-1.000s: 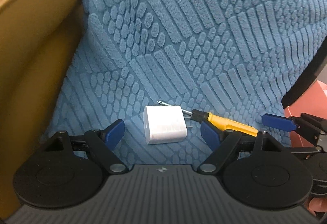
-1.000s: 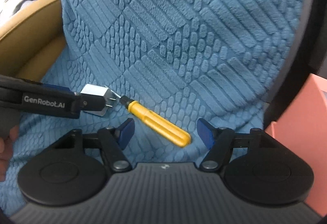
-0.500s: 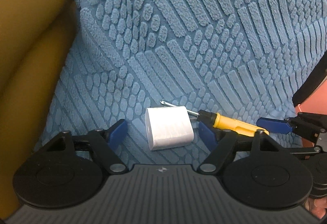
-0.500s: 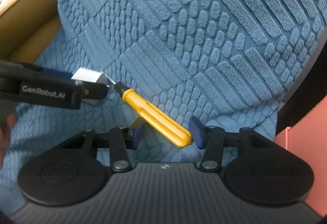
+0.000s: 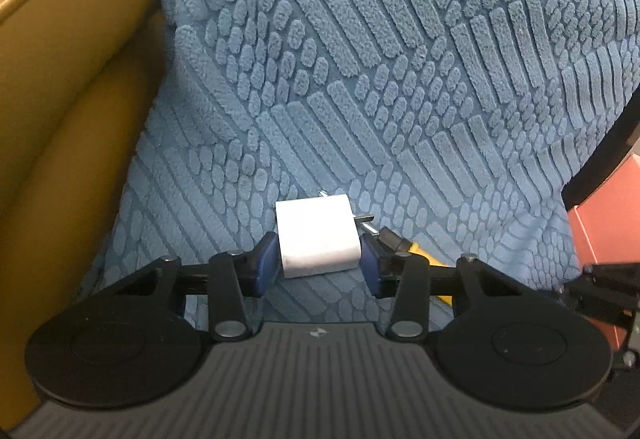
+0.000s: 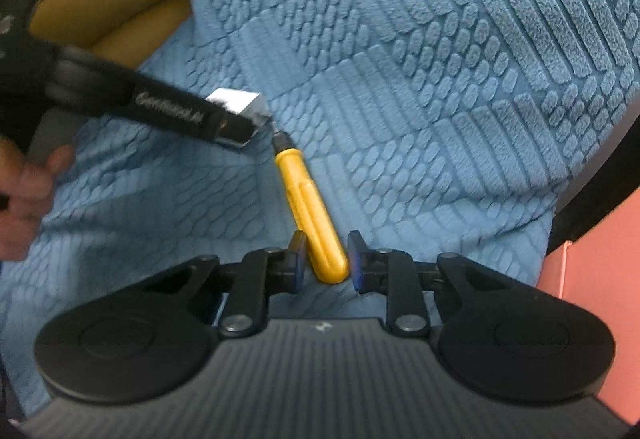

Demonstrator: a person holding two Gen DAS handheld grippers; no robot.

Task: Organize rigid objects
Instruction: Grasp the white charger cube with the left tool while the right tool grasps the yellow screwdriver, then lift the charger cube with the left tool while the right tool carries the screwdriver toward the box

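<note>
A white charger plug [image 5: 316,239] lies on the blue textured blanket [image 5: 360,79]. My left gripper [image 5: 318,261] has its jaws closing, and both blue pads touch the plug's sides. Just right of the plug is a yellow screwdriver [image 5: 420,249] whose metal tip reaches behind it. In the right wrist view the screwdriver [image 6: 308,199] points away from me toward the charger [image 6: 240,101]. My right gripper [image 6: 326,259] is closing, with its pads against the butt of the handle. A finger of the left gripper [image 6: 172,107] covers part of the charger there.
A mustard-yellow cushioned seat [image 5: 60,99] curves along the blanket's left edge. A salmon-pink box [image 6: 592,279] stands at the right, past a dark strip. A person's hand [image 6: 24,179] holds the left gripper at the left of the right wrist view.
Both grippers have narrowed from wide open. The left pads have come in onto the charger and the right pads onto the screwdriver handle. In the right view the screwdriver now lies more lengthwise.
</note>
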